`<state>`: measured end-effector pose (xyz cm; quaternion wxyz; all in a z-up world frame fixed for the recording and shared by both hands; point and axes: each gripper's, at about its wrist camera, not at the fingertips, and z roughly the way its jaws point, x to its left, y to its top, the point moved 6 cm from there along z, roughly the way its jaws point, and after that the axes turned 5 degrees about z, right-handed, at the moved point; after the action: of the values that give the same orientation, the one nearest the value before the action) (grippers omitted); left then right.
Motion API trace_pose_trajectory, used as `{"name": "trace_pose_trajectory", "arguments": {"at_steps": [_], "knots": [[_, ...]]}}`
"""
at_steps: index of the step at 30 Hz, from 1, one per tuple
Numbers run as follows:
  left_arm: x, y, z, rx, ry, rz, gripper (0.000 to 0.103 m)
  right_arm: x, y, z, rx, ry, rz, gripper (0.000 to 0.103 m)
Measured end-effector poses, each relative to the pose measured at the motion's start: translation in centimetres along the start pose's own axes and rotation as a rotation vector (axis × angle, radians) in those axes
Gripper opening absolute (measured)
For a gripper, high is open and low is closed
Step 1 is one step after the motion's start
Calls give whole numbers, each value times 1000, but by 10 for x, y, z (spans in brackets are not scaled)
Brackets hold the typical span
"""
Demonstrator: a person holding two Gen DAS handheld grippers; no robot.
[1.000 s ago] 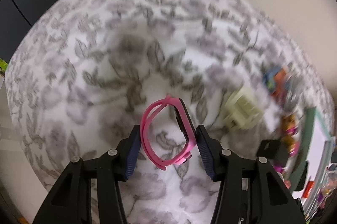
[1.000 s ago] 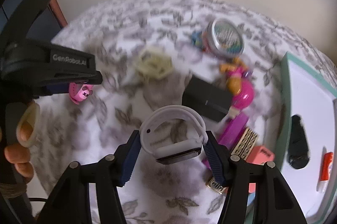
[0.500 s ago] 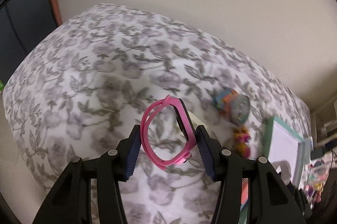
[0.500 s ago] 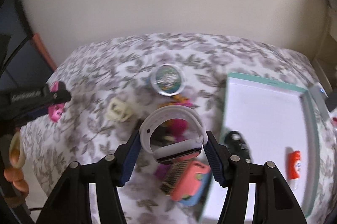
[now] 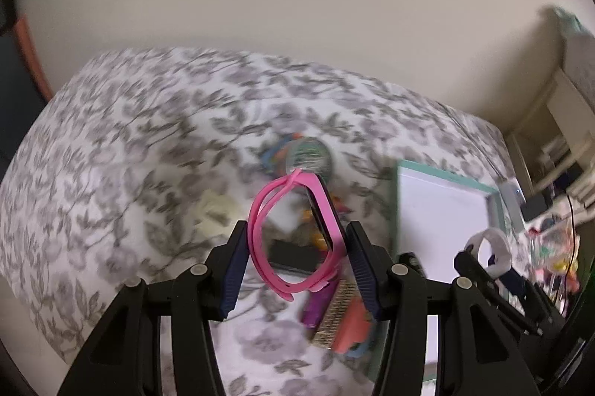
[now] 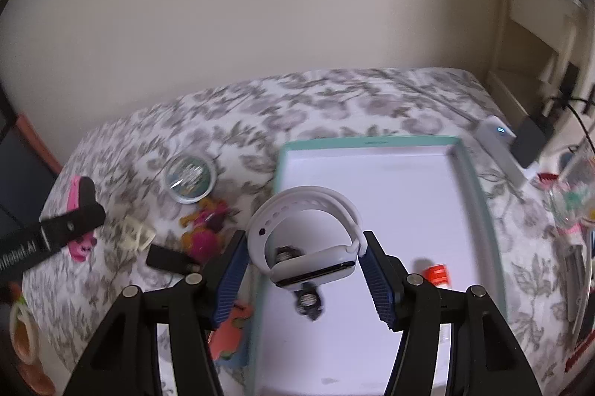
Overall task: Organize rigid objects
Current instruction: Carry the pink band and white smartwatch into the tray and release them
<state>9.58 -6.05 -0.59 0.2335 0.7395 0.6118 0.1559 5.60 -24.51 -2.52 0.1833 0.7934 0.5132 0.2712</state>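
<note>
Both grippers raised in mid-air: the left gripper [image 5: 297, 251] clamps a pink watch [image 5: 295, 238], the right gripper [image 6: 304, 252] (blue-padded fingers) pinches a white watch [image 6: 306, 236].

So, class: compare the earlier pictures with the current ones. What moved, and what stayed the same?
Both tools rose and swung right toward the tray. The right tool now carries the white watch over it. Unchanged: the left tool grips the pink watch; the toys remain on the cloth.
</note>
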Motion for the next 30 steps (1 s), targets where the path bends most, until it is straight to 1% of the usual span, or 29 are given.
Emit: {"name": "trace_pose_trajectory", "arguments": {"at_steps": [3,5,9,13,15,19,23,30], "knots": [[-28,2,8,22,-24,43,54,-17,7,-1,-8,0,47,63],[-48,3,16,41,-36,84,54,-29,9,0,-10,-28,51,63],[-86,6,34,68,-50,150,54,-50,13,11,6,-56,86,63],[-113,8,51,85,-53,194,54,-68,14,25,20,-78,114,63],[-121,8,60,100,-57,203,54,-77,13,35,36,-71,139,63],[-133,9,81,124,-55,217,54,-92,11,53,59,-97,153,63],[-143,9,96,126,-50,244,55,-105,9,66,73,-121,165,63],[-158,10,116,139,-61,258,55,-125,6,79,91,-138,200,63]]}}
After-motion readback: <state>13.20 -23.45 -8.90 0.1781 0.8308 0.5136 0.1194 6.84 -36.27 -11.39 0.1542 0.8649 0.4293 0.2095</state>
